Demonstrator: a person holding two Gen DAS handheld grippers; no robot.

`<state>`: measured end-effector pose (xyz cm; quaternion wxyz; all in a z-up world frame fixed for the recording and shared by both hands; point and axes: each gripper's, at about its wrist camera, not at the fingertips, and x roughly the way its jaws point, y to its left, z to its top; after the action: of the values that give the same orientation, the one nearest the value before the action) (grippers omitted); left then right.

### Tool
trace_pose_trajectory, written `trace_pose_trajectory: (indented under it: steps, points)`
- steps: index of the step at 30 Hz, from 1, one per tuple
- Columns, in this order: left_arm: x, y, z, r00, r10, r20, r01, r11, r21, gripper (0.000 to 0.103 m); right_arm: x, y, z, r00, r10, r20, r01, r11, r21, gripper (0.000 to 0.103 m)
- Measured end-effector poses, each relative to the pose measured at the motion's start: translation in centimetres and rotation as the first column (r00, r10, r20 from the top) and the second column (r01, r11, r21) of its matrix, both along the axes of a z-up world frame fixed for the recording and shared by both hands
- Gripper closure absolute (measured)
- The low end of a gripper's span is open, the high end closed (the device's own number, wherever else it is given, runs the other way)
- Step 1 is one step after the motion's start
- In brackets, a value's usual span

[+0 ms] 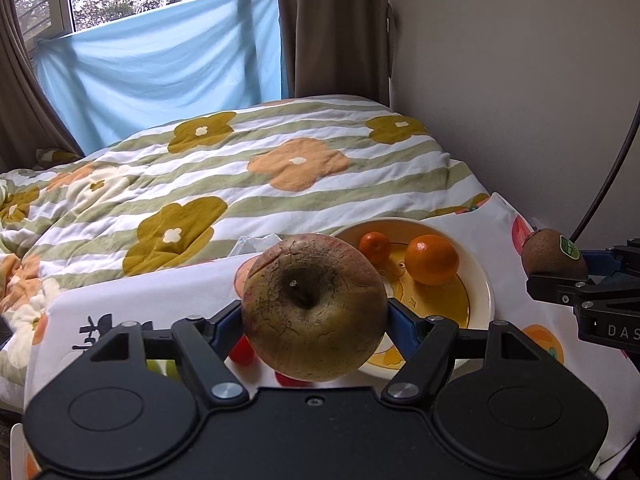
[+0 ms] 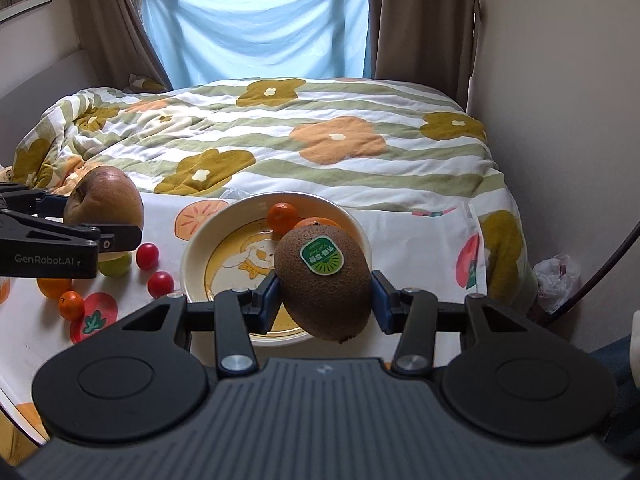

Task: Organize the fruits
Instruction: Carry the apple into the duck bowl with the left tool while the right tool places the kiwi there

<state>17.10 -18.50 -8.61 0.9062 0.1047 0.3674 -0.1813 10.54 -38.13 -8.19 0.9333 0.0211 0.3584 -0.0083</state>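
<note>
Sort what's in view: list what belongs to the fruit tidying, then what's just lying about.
Part of the job:
left claw gripping the apple
right claw gripping the kiwi
plate with two oranges
loose cherry tomatoes, green fruit, small oranges

Lying about:
quilt
plastic bag
curtains

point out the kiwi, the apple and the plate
kiwi (image 2: 324, 286), right wrist view, brown skin below its sticker
apple (image 1: 314, 308), left wrist view, near the stem hollow
plate (image 2: 191, 256), right wrist view, left rim

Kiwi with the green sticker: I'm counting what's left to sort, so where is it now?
The kiwi is in the right gripper, clamped between its jaws just above the near rim of the plate, not yet set down.
</note>
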Motion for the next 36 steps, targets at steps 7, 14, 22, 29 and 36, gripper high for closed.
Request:
trace_pose_trajectory:
  steps: [7, 14, 22, 29, 36]
  points:
    - [3.4, -4.0, -3.2, 0.999, -0.024, -0.041, 0.025, 0.999, 0.028, 0.025, 2.0, -2.0, -1.8, 1.000, 0.019, -0.017, -0.019, 1.000, 0.016, 0.042]
    - [5.9, -6.6, -6.3, 0.996, -0.050, -0.069, 0.056, 0.995, 0.084, 0.025, 3.2, -3.6, -3.0, 0.999, 0.029, -0.025, -0.028, 0.999, 0.032, 0.042]
    - [7.4, -7.9, -8.3, 0.994, -0.058, -0.091, 0.071, 0.986, 0.149, 0.025, 3.7, -4.3, -4.2, 0.998, 0.047, -0.045, -0.045, 0.998, 0.042, 0.042]
    - [7.2, -7.8, -7.6, 0.996, -0.077, -0.040, 0.082, 0.985, 0.152, 0.009, 4.2, -4.3, -4.4, 0.998, 0.050, -0.048, -0.048, 0.998, 0.042, 0.042]
    - [5.8, -5.6, -5.1, 0.998, -0.067, -0.009, 0.068, 0.991, 0.114, 0.000, 4.8, -3.9, -4.5, 0.995, 0.082, -0.051, -0.081, 0.996, 0.032, 0.042]
